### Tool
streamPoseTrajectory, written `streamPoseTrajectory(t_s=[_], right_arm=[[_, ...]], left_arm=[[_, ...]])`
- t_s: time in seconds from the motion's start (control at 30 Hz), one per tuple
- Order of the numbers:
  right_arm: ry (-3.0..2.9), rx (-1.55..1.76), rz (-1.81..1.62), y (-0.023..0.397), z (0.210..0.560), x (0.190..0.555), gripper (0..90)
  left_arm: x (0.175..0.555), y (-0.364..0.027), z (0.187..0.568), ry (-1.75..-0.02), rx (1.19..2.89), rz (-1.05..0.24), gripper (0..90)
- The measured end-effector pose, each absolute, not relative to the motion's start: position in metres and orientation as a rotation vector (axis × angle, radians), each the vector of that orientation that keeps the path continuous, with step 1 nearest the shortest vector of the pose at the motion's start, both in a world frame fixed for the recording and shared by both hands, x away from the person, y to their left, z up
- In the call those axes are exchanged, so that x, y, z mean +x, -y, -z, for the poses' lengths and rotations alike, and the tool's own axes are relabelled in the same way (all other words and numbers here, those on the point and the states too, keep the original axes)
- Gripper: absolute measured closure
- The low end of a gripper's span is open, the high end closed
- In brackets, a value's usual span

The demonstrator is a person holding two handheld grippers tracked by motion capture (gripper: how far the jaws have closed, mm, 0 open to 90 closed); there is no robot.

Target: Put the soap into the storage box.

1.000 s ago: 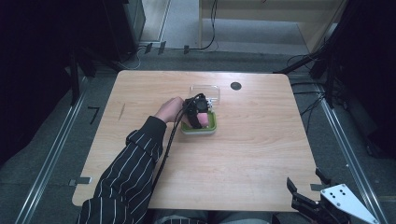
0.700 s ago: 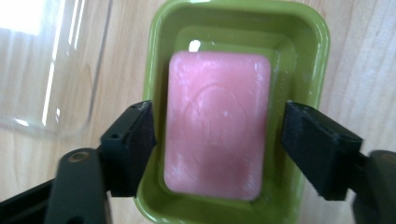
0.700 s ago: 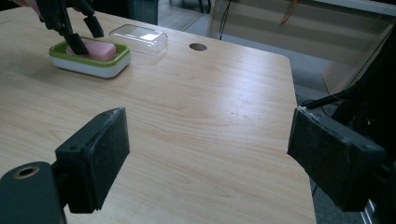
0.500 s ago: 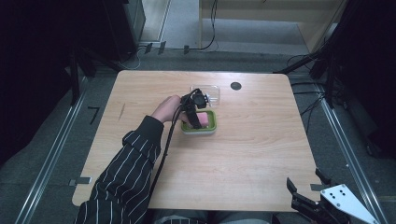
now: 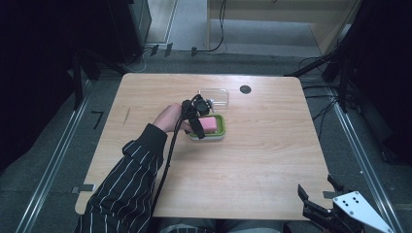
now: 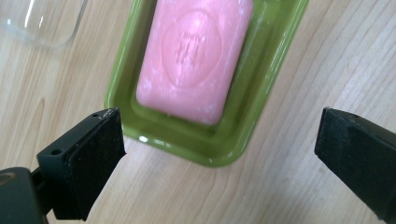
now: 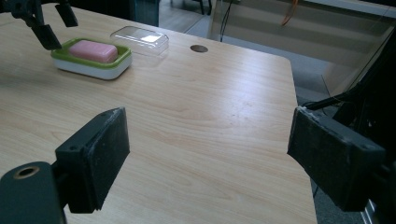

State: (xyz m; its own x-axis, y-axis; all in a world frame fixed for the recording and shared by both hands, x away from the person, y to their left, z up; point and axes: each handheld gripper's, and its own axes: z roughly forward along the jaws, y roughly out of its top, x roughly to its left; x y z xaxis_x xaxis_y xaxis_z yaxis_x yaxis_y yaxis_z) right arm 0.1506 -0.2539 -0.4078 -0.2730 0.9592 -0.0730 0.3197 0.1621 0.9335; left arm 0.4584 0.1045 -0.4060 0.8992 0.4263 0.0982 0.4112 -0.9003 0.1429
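Observation:
A pink soap bar (image 6: 196, 56) lies flat in a green soap dish (image 6: 261, 88) near the middle of the wooden table (image 5: 272, 155). My left gripper (image 5: 200, 116) hovers just above the dish's near-left end. Its jaws have just been opening and stand wide apart, with nothing pressed between them and the soap (image 5: 210, 124) lying free below. My right gripper (image 5: 319, 189) is open at the table's near-right corner, far from the dish (image 7: 93, 65), its jaws (image 7: 210, 154) holding nothing.
A clear plastic lid (image 5: 214, 96) lies on the table just behind the dish. A small dark round hole cover (image 5: 245, 89) sits near the far edge. A striped sleeve (image 5: 126, 184) crosses the near-left part of the table.
The left gripper has opened off the soap and lifted a little toward the left. The pink bar now lies uncovered in the dish. The right gripper has not moved.

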Motion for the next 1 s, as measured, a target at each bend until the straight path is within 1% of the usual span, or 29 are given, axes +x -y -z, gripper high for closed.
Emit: streamPoseTrajectory(t_s=[0.4,0.67,0.83,1.0], right_arm=[[-1.718,1.229,-1.121,0.253,0.408,0.151,12.9],[-1.716,1.23,-1.123,0.253,0.408,0.15,12.9],[-1.716,1.228,-1.125,0.253,0.408,0.15,12.9],[-1.717,1.227,-1.127,0.253,0.408,0.15,12.9]], left_arm=[[0.433,-0.121,0.409,-0.735,2.944,-0.199,6.2],[0.412,-0.135,0.415,-0.793,2.938,-0.2,6.2],[0.398,-0.144,0.422,-0.813,2.946,-0.176,6.2],[0.385,-0.151,0.425,-0.831,2.949,-0.186,6.2]])
